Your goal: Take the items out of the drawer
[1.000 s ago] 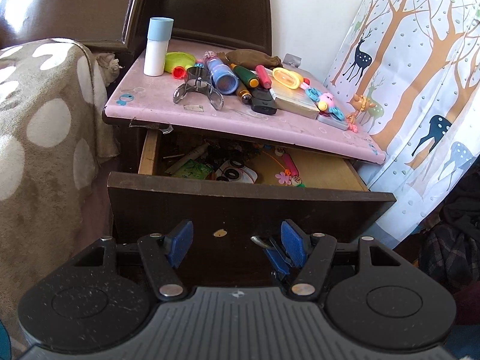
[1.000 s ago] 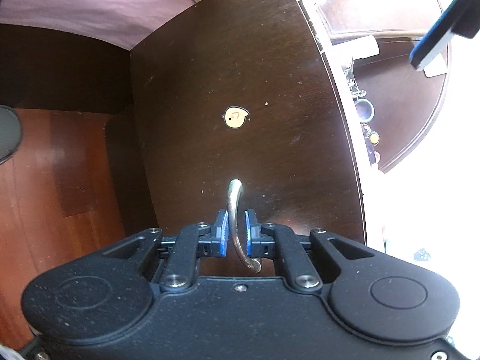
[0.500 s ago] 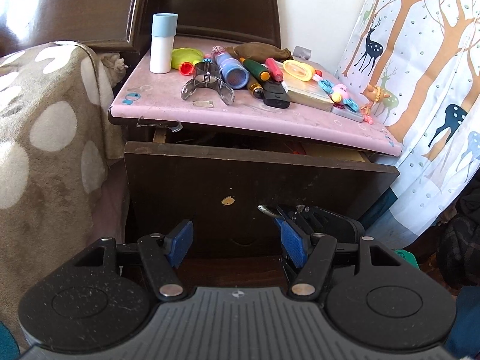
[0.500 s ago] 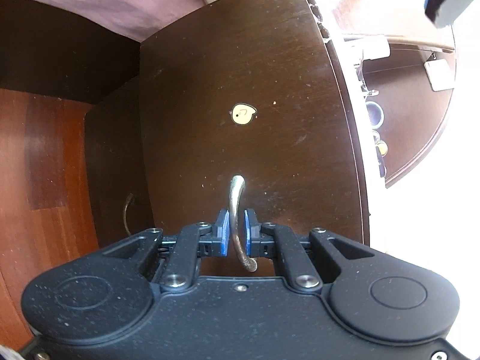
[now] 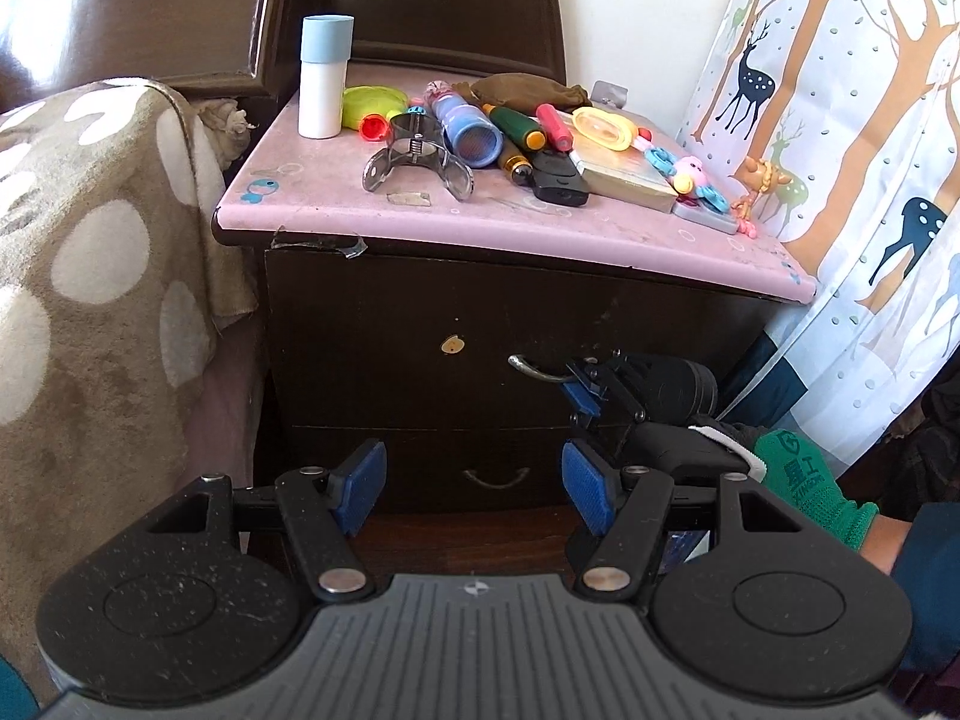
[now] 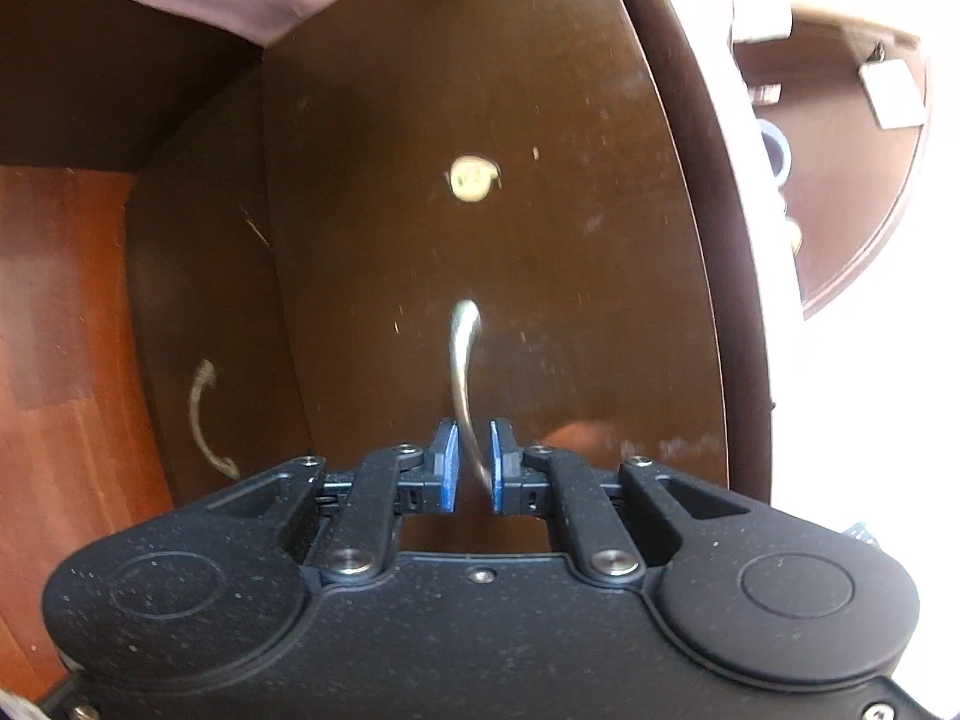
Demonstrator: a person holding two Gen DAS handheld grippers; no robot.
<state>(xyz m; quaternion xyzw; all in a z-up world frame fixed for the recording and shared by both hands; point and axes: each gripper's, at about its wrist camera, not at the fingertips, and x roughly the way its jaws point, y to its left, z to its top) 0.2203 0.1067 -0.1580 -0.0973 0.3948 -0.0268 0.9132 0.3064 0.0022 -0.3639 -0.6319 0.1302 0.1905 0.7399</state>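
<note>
The dark wooden nightstand's top drawer point(image 5: 480, 336) is pushed in flush with the front. Its curved metal handle point(image 5: 528, 367) sits between the blue pads of my right gripper point(image 5: 579, 390). In the right wrist view the handle point(image 6: 463, 372) runs between the pads of the right gripper point(image 6: 471, 468), which stand slightly apart around it. My left gripper point(image 5: 474, 492) is open and empty, held back in front of the lower drawer point(image 5: 480, 468). Several items lie on the pink top point(image 5: 540, 222): a clamp point(image 5: 417, 165), a blue tube point(image 5: 465, 132), a white and blue bottle point(image 5: 324, 84).
A spotted brown blanket point(image 5: 90, 276) covers the bed at the left. A deer-print curtain point(image 5: 852, 150) hangs at the right. The lower drawer's handle point(image 6: 207, 420) shows in the right wrist view, above the reddish wooden floor point(image 6: 60, 360).
The top drawer went from open, with its contents showing, to closed. My right gripper rode in with the handle, and its pads have parted slightly. The left gripper stayed open.
</note>
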